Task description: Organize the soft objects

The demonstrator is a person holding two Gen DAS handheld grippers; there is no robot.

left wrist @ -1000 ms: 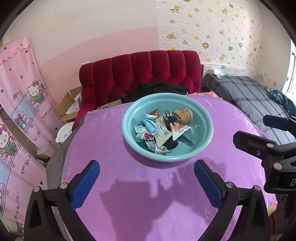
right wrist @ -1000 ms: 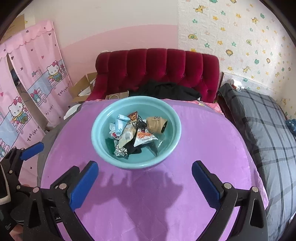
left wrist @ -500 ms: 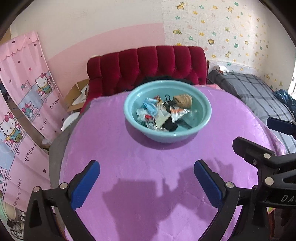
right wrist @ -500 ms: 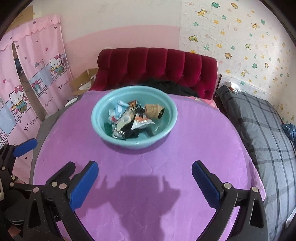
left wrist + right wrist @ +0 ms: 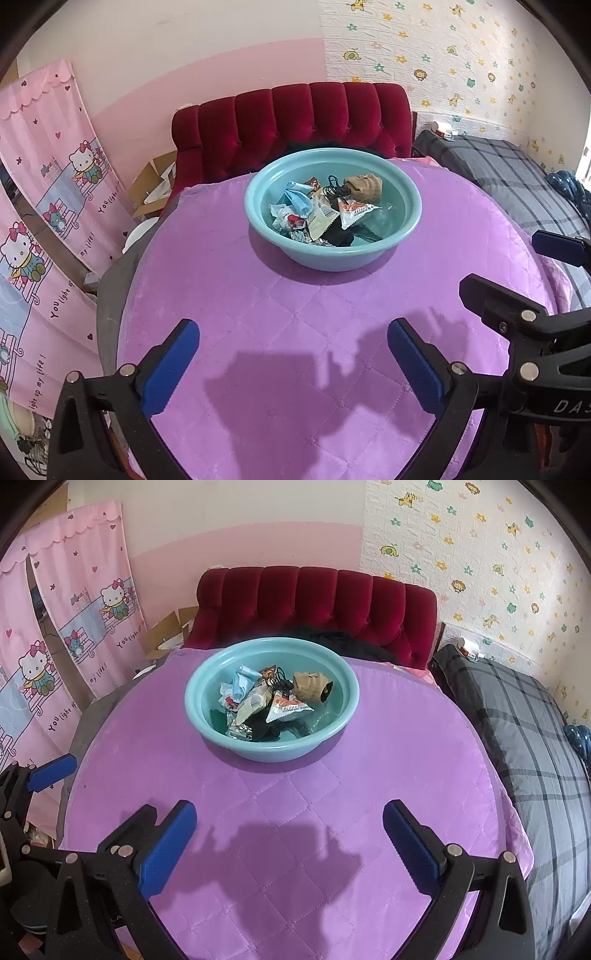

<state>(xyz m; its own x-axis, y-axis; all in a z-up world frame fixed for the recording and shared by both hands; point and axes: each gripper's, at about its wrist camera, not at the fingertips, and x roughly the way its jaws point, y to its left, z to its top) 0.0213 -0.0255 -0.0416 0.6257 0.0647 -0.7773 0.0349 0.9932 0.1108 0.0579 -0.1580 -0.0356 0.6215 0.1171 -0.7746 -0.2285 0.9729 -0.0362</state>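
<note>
A light blue basin [image 5: 406, 195] [image 5: 343, 686] sits at the far side of a round table under a purple quilted cloth [image 5: 280, 332] [image 5: 295, 805]. Inside lie a blue face mask [image 5: 297, 197] [image 5: 243, 681], a rolled tan sock [image 5: 364, 186] [image 5: 312, 686], snack wrappers [image 5: 354, 214] [image 5: 286, 707], a black clip and dark cloth. My left gripper [image 5: 291, 356] hangs open over the near cloth, well short of the basin. My right gripper [image 5: 290, 834] is open too, beside it, empty; its fingers [image 5: 498, 302] show at the left view's right edge.
A red tufted headboard [image 5: 295, 118] [image 5: 314, 602] stands right behind the table, dark clothing on it. A grey plaid bed [image 5: 517, 720] lies to the right. Pink cartoon curtains [image 5: 74, 627] and cardboard boxes [image 5: 155, 181] fill the left.
Both grippers have pulled back and lowered, so the basin looks farther and smaller and more near cloth shows. Both stay open; the items in the basin have not moved.
</note>
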